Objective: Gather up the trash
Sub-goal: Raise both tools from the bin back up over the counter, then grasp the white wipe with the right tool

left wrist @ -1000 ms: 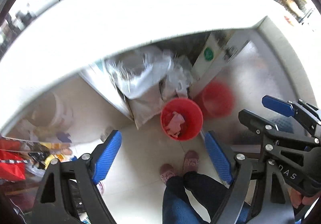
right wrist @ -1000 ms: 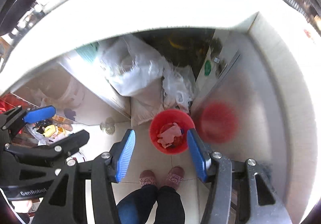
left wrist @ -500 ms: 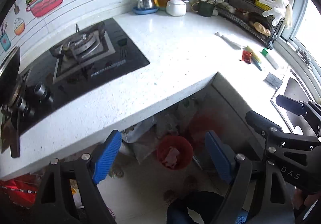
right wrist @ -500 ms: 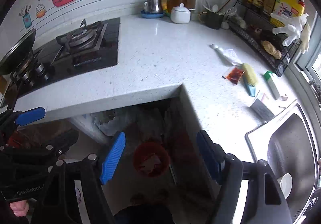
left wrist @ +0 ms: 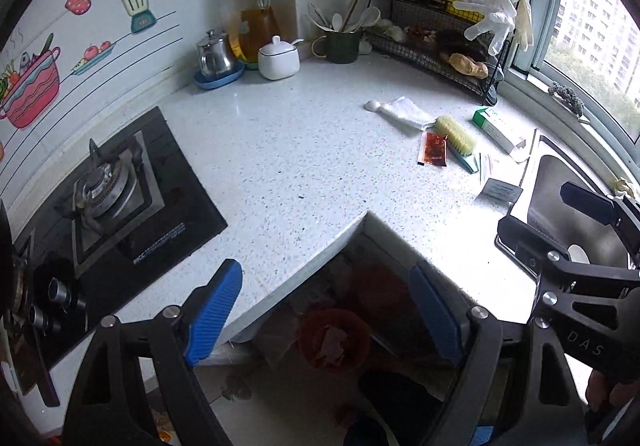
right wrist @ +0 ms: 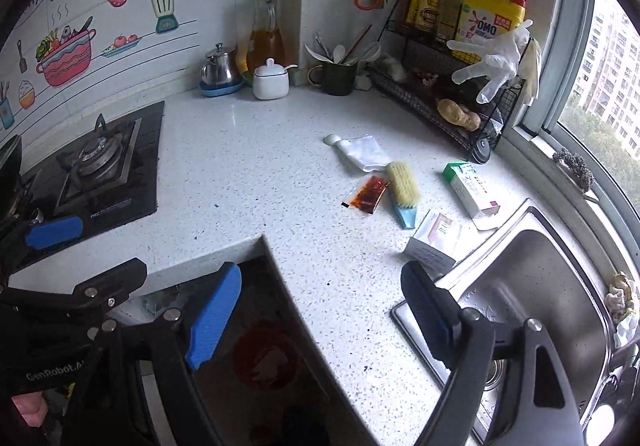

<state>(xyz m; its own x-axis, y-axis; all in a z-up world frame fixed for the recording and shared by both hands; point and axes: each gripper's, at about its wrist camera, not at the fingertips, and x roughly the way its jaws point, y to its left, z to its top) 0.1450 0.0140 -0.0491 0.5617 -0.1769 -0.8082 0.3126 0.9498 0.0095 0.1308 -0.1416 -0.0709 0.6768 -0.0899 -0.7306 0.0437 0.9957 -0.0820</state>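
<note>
Both the left gripper (left wrist: 326, 310) and the right gripper (right wrist: 324, 316) are released and empty; the right jaws have just been opening. The red bin (left wrist: 334, 338) sits in shadow under the countertop (left wrist: 304, 166), its contents possibly paper. A sauce packet (right wrist: 368, 194) lies beyond, beside the brush (right wrist: 402, 186).

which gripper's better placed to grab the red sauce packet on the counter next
Right, probably. In its view the right gripper is open and empty, with the flat red sauce packet just ahead on the white speckled counter. The left gripper, also open, sits nearer the black gas stove.
</note>
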